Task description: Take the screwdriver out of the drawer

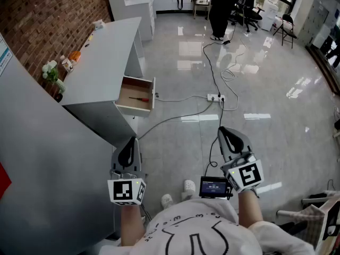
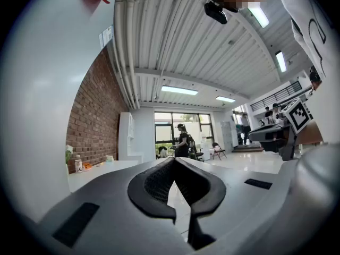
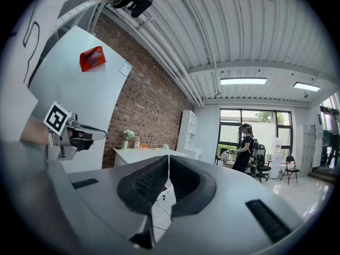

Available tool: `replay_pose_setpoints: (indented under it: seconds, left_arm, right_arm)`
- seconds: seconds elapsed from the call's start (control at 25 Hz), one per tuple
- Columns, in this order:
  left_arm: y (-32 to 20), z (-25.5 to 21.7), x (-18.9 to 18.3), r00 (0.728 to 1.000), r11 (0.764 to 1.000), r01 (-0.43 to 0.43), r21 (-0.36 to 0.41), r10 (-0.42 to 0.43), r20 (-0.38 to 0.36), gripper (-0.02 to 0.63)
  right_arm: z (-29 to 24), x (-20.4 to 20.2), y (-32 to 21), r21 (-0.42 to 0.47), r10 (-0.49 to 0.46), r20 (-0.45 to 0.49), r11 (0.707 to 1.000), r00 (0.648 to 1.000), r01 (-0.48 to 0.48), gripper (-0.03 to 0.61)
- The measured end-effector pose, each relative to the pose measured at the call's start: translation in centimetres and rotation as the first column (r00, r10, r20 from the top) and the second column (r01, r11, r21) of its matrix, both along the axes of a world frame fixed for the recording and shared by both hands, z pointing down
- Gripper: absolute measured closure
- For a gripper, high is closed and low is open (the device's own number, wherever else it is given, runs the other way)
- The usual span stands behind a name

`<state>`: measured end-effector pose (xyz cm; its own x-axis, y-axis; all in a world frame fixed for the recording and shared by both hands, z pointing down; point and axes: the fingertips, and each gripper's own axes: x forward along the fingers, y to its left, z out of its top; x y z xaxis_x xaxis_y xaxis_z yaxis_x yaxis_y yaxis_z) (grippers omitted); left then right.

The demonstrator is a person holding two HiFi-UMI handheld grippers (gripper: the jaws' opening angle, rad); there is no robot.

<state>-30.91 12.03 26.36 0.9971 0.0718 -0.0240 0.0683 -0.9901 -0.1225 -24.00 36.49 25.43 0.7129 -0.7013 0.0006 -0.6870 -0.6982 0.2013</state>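
Observation:
The screwdriver (image 1: pixel 139 99), red-handled, lies inside the open wooden drawer (image 1: pixel 150 109) of the grey desk (image 1: pixel 103 57), seen in the head view. Both grippers hang well short of the drawer, close to the person's body. My left gripper (image 1: pixel 130 141) (image 2: pixel 173 161) is level, its jaws together with nothing between them. My right gripper (image 1: pixel 222 130) (image 3: pixel 169 157) is also level, shut and empty. Each gripper view shows the other gripper off to one side: the right gripper (image 2: pixel 279 137), the left gripper (image 3: pixel 74 134). The drawer is hidden in both gripper views.
A large grey panel (image 1: pixel 42 163) stands on the left beside the desk. Flowers (image 1: pixel 50 70) and small items sit on the desk by the brick wall. A power strip (image 1: pixel 215 96) with cables lies on the shiny floor. A person (image 1: pixel 220 7) stands far back near chairs.

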Motion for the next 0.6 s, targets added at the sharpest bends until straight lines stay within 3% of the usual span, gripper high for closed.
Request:
replay_pose_setpoints:
  seconds: [0.36, 0.6]
  left_arm:
    - [3.4, 0.0, 4.4, 0.998, 0.998, 0.064, 0.026, -0.064, 0.013, 0.601]
    - [4.9, 1.4, 6.1, 0.998, 0.998, 0.046, 0.045, -0.047, 0.029, 0.601]
  right_arm:
    - [-0.8, 4.5, 4.0, 0.003, -0.002, -0.017, 1.0, 1.0, 0.002, 0.555]
    - [1.0, 6.6, 4.8, 0.031, 0.002, 0.006, 1.0, 1.0, -0.002, 0.555]
